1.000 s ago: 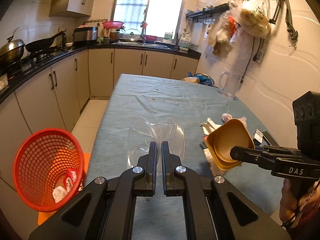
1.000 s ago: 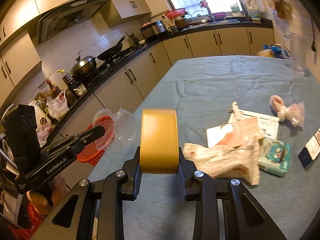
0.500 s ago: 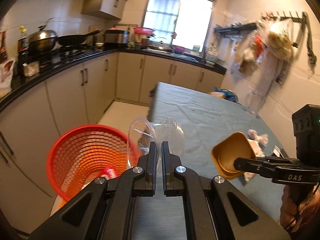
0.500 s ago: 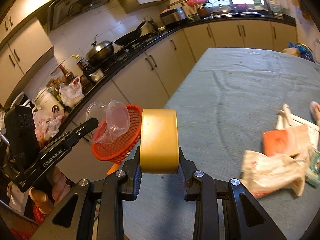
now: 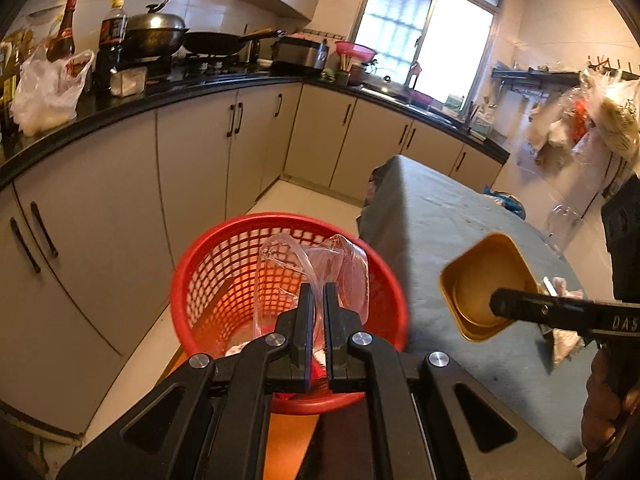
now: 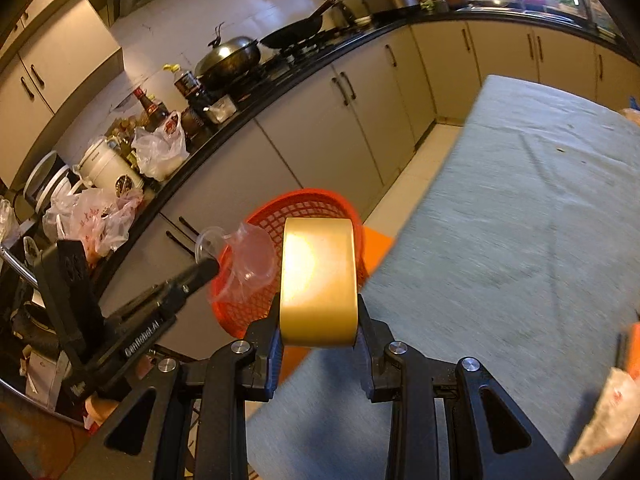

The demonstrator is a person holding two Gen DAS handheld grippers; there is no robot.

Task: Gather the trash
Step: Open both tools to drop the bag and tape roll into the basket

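Note:
My left gripper (image 5: 316,292) is shut on a crumpled clear plastic container (image 5: 320,264), held right over the mouth of the red mesh basket (image 5: 208,276) on the floor beside the table. My right gripper (image 6: 318,308) is shut on a golden foil tray (image 6: 318,280), held over the table's left edge. In the left wrist view that golden tray (image 5: 480,284) hangs to the right of the basket. From the right wrist view the clear container (image 6: 248,264) sits in front of the red basket (image 6: 320,204), gripped by the left gripper (image 6: 208,268).
A grey-green cloth covers the table (image 6: 520,220). Wrappers (image 5: 564,336) lie near its right side, and a pale packet (image 6: 608,412) at the lower right. Beige cabinets (image 5: 192,168) under a black counter with pots and bags line the left. Tiled floor (image 5: 296,200) runs between.
Both grippers have swung left from over the table toward the red basket, each keeping its load. The clear container now hangs over the basket, and the golden tray has reached the table's edge.

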